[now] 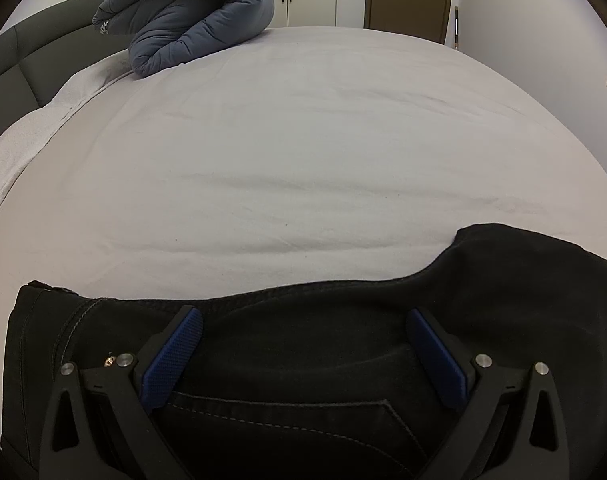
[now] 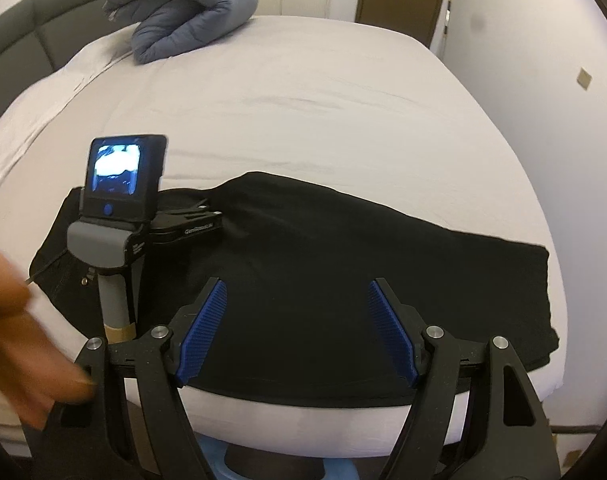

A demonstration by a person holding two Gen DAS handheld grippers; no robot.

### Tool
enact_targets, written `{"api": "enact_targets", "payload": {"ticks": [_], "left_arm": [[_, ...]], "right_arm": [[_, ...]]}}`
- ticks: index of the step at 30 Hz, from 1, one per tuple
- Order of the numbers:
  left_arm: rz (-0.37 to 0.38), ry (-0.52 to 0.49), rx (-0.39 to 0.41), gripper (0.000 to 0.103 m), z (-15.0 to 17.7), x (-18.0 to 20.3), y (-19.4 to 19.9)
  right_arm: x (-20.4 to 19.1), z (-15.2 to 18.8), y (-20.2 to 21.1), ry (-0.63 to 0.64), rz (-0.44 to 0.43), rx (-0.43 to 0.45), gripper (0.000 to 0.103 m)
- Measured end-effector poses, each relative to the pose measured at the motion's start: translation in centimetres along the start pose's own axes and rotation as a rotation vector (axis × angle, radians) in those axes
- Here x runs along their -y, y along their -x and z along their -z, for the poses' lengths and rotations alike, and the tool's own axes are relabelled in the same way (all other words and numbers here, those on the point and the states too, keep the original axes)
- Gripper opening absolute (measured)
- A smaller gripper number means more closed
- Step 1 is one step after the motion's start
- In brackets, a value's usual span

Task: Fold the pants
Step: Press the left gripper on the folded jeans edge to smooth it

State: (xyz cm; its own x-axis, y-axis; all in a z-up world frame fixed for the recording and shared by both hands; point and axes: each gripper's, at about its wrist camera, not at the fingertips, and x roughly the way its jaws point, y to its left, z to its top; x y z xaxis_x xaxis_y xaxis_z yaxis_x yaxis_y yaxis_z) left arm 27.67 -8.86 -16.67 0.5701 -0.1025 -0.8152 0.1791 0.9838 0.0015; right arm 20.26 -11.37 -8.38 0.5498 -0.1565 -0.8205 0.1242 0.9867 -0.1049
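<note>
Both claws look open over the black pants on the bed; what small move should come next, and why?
Probably lower the left claw and close it on the pants near the waistband edge. Both it and the right claw are open and hold nothing, and the pants lie flat on the bed, already doubled, so a further fold needs a grip first.

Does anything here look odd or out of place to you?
Mostly tidy: the black pants lie folded near the bed's front edge. One oddity: the left gripper is lying on the pants, with a blurred bare hand beside it. At the far corner, a blue duvet sits rolled up.
</note>
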Motion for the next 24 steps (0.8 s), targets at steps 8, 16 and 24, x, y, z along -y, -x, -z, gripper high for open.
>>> {"api": "enact_targets", "payload": {"ticks": [8,16,24], "left_arm": [[0.0,0.001,0.0,0.103,0.0,0.0,0.0],[0.0,0.001,0.0,0.103,0.0,0.0,0.0],[0.002,0.004,-0.001,0.103,-0.3,-0.2,-0.3]], "right_arm": [[-2.3,-0.5,0.7,0.041,-0.005,0.003,0.072],[-2.8,-0.5,0.2,0.066,-0.01,0.001,0.072],[-1.4,-0.4,-1.3,0.027,-0.012,-0.024,0.072]]}}
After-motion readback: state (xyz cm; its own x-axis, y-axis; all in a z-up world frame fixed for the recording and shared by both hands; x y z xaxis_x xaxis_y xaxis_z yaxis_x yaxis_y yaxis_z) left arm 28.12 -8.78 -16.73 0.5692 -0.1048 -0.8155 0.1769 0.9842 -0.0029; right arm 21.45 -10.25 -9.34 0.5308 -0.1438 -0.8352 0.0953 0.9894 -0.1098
